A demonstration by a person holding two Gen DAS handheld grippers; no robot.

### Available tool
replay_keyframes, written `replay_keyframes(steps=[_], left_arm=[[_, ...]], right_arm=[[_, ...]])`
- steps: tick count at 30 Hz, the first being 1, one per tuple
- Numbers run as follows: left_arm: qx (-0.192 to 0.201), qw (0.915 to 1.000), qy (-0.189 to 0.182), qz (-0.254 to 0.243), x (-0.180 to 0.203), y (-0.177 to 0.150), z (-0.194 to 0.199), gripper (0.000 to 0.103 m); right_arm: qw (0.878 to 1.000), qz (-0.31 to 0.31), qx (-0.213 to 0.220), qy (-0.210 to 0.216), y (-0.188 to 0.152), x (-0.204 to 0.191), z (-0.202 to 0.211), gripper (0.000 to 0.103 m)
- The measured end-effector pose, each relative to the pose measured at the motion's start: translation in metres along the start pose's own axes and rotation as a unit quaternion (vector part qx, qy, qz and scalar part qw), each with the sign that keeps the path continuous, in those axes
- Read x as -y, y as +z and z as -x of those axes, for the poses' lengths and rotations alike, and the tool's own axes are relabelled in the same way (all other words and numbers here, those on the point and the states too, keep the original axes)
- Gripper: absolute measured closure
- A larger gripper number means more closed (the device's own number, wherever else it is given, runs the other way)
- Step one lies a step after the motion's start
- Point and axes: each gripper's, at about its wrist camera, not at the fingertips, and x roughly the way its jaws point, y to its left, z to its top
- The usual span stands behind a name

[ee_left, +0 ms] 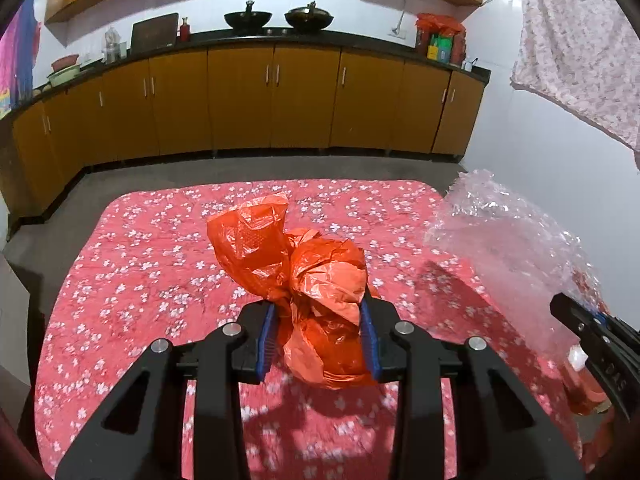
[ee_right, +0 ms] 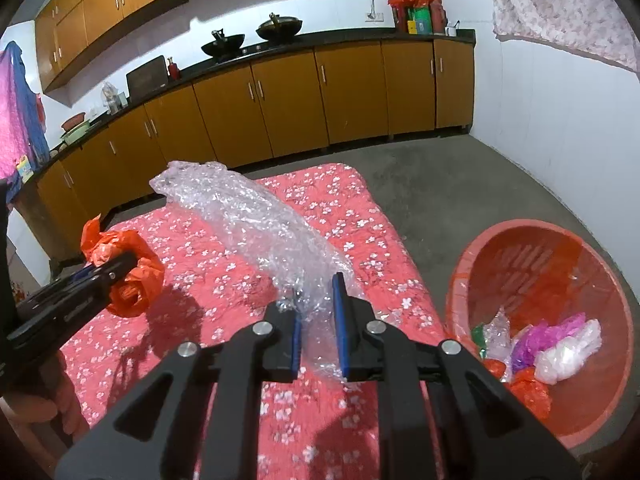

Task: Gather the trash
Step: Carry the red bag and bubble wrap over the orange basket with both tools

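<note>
A crumpled orange plastic bag (ee_left: pixel 316 280) is clamped between the blue pads of my left gripper (ee_left: pixel 320 312), lifted a little above the red floral cloth (ee_left: pixel 152 264). From the right wrist view the same orange bag (ee_right: pixel 132 276) and left gripper (ee_right: pixel 108 270) show at the left. My right gripper (ee_right: pixel 316 300) is shut on a long clear sheet of bubble wrap (ee_right: pixel 248 216), which sticks up and away over the cloth. In the left wrist view that bubble wrap (ee_left: pixel 508 244) and the right gripper (ee_left: pixel 576 312) sit at the right edge.
A red plastic basket (ee_right: pixel 600 280) stands on the grey floor right of the cloth, holding several crumpled bags. Orange kitchen cabinets (ee_left: pixel 276 104) line the far wall under a dark counter with two woks. A floral curtain (ee_left: pixel 584 48) hangs at the upper right.
</note>
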Motion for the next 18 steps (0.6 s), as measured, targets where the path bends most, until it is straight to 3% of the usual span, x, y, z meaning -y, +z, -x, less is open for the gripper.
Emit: replay_keyframes(steps=[8, 18], left_arm=[[0.019, 0.9992, -0.027, -0.022, 0.025, 0.000, 0.032, 0.067], [0.030, 0.9949, -0.078, -0.057, 0.077, -0.004, 0.048, 0.067]], right_arm=[[0.999, -0.021, 0.023, -0.015, 0.002, 0.023, 0.039, 0.088], [0.996, -0.057, 0.048, -0.051, -0.002, 0.079, 0.080, 0.088]])
